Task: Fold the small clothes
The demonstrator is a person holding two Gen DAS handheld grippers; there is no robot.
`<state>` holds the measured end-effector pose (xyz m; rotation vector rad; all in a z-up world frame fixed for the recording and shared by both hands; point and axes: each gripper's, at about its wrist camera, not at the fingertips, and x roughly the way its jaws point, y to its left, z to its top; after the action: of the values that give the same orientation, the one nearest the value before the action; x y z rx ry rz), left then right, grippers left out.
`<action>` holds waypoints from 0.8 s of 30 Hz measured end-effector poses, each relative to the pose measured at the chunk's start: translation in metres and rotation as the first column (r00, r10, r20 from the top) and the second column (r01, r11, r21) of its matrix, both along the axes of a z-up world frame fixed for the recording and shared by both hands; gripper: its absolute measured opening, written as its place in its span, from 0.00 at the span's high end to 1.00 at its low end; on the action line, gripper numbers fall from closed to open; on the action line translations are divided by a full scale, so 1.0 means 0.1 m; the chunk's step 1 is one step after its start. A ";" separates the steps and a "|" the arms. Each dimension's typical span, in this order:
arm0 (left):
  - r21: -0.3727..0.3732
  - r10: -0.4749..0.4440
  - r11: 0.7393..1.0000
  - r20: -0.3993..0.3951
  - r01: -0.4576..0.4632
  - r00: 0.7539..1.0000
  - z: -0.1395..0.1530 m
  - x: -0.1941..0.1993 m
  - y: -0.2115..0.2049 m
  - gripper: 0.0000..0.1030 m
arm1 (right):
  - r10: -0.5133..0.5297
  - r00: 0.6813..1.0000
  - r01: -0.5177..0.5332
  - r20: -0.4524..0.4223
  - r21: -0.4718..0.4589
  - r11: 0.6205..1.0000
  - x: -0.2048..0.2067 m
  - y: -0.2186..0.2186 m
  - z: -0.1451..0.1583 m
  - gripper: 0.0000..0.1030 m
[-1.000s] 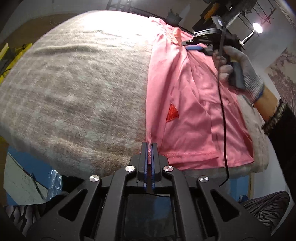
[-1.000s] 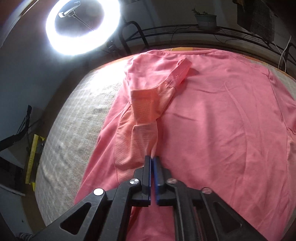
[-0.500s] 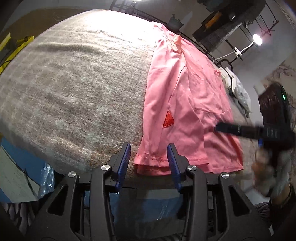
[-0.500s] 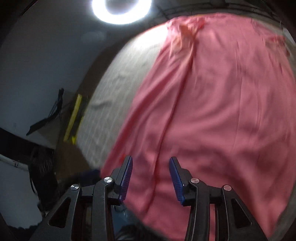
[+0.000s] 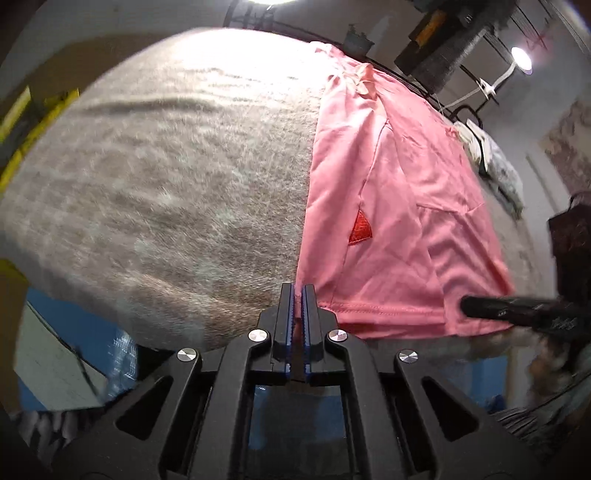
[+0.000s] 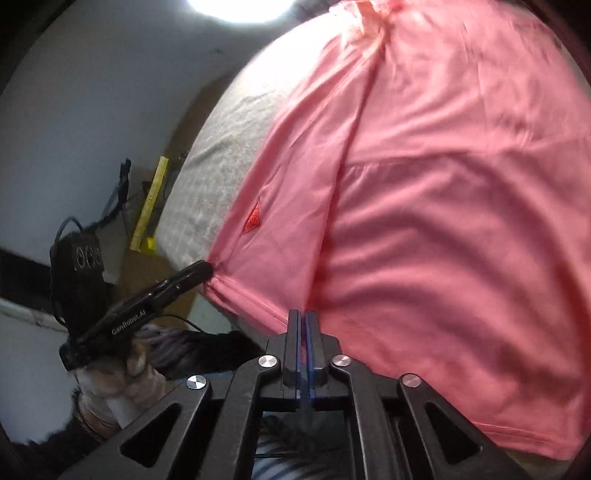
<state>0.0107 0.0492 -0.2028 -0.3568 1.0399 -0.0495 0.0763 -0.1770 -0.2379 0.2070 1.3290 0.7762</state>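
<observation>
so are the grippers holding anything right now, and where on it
Both hold the pink shirt by its bottom hem: the left gripper at the near left corner, the right gripper further along the hem.

A room of a home, fitted out for recording, is suggested. A soft surface covered with a grey-beige checked blanket [image 5: 166,177] is seen, with a dark metal rack [image 5: 454,33] carrying a potted plant [image 5: 356,38] behind it and a patterned hanging [image 5: 569,144] on the wall. The recording set-up is shown by a ring light [image 6: 240,7] against the plain white wall and a small clip lamp [image 5: 521,59] by the rack.
</observation>
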 end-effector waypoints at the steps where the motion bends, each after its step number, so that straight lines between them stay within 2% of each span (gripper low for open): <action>1: 0.025 -0.003 1.000 0.018 0.003 1.000 0.05 -0.03 -0.02 0.99 | 0.009 1.000 -0.009 0.003 0.012 1.000 -0.03 -0.04 0.05 0.93; 2: 0.050 -0.007 0.999 0.044 0.005 0.999 0.11 -0.06 -0.03 0.99 | 0.011 1.000 -0.011 0.018 0.025 1.000 -0.04 -0.08 0.12 0.89; 3: 0.077 -0.014 0.997 0.076 0.009 0.997 0.18 -0.09 -0.07 0.99 | 0.001 0.998 -0.003 0.062 0.036 0.999 -0.07 -0.17 0.23 0.77; 4: 0.097 -0.023 0.995 0.102 0.013 0.994 0.25 -0.11 -0.11 0.99 | -0.008 0.995 0.004 0.098 0.037 0.999 -0.08 -0.23 0.32 0.72; 6: 0.121 -0.058 0.992 0.168 0.037 0.984 0.40 -0.15 -0.22 0.99 | -0.027 0.981 0.021 0.195 0.033 0.999 -0.12 -0.40 0.55 0.70; 7: 0.126 -0.069 0.991 0.188 0.046 0.980 0.45 -0.16 -0.27 0.99 | -0.046 0.966 0.039 0.254 0.031 0.999 -0.14 -0.53 0.69 0.66; 10: 0.127 -0.139 0.986 0.264 0.108 0.954 0.58 -0.18 -0.54 0.99 | -0.098 0.933 0.092 0.347 0.034 0.995 -0.19 -0.79 0.93 0.61; 12: 0.120 -0.177 0.982 0.283 0.148 0.943 0.61 -0.17 -0.73 0.99 | -0.139 0.916 0.134 0.375 0.041 0.990 -0.17 -1.04 1.02 0.61; 17: 0.101 -0.292 0.956 0.254 0.275 0.922 0.51 -0.09 -1.34 0.99 | -0.268 0.876 0.263 0.401 0.068 0.962 -0.01 -1.64 1.15 0.61; 20: 0.085 -0.369 0.929 0.249 0.360 0.895 0.46 -0.06 -1.77 0.99 | -0.313 0.858 0.308 0.408 0.078 0.948 0.06 -2.00 1.19 0.61; 24: 0.094 -0.495 0.868 0.242 0.488 0.834 0.37 -0.03 -2.40 0.98 | -0.369 0.840 0.365 0.398 0.090 0.927 0.15 -2.43 1.13 0.60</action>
<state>0.0074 -0.1912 -0.1654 -0.0423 0.8467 -0.5350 0.0914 -0.4202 -0.1245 0.2820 0.8488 0.4640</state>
